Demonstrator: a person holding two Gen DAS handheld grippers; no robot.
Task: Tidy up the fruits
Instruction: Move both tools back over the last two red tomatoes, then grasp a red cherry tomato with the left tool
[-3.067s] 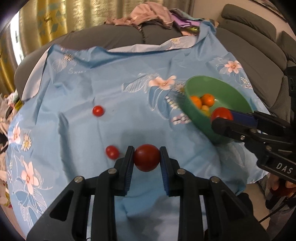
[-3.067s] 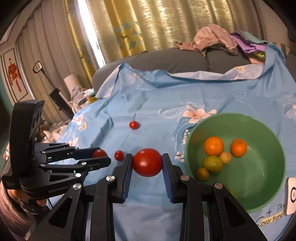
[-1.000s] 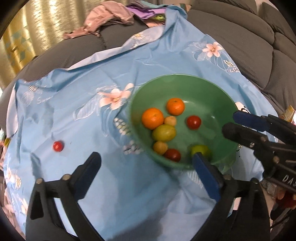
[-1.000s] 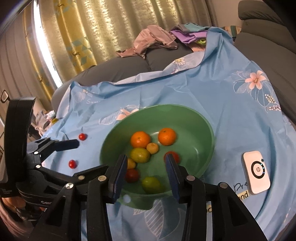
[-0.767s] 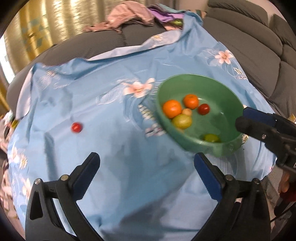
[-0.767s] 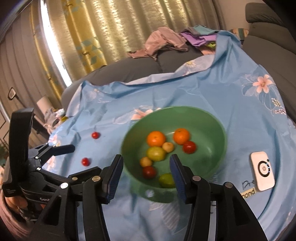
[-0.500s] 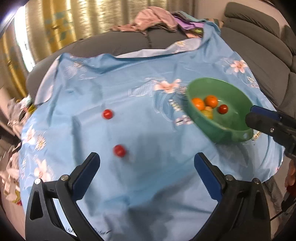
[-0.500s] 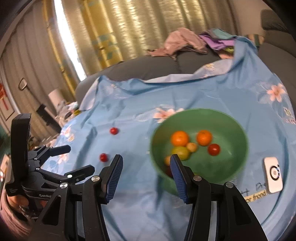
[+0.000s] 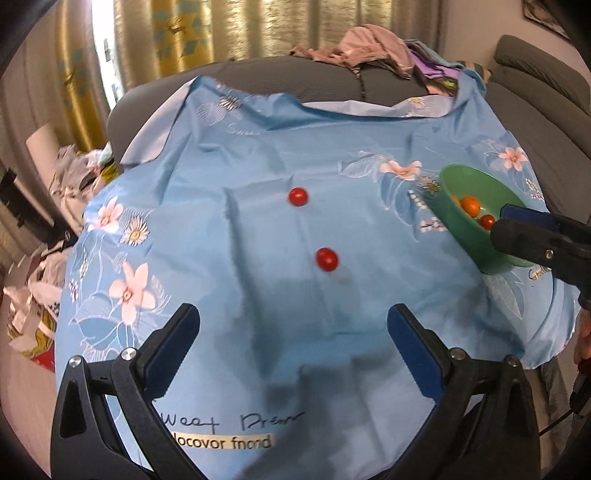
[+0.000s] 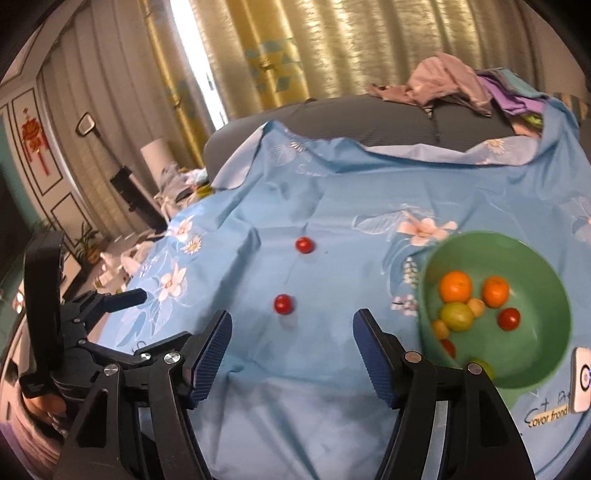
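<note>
Left wrist view: looks forward and down from above the near edge of the blue cloth (image 9: pixel 258 229), toward the sofa (image 9: pixel 295 79) and curtains (image 9: pixel 166 33).
Right wrist view: looks from further right, the same way, with the green bowl (image 10: pixel 546 365) close at lower right (partly cut off).
Shared: both show the cloth, two small red tomatoes (image 9: pixel 327 259) (image 10: pixel 283 304), the bowl (image 9: pixel 465 229), and the other tool.

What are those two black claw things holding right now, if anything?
Nothing. The left gripper and the right gripper both have their fingers spread wide and bare above the blue flowered cloth.
</note>
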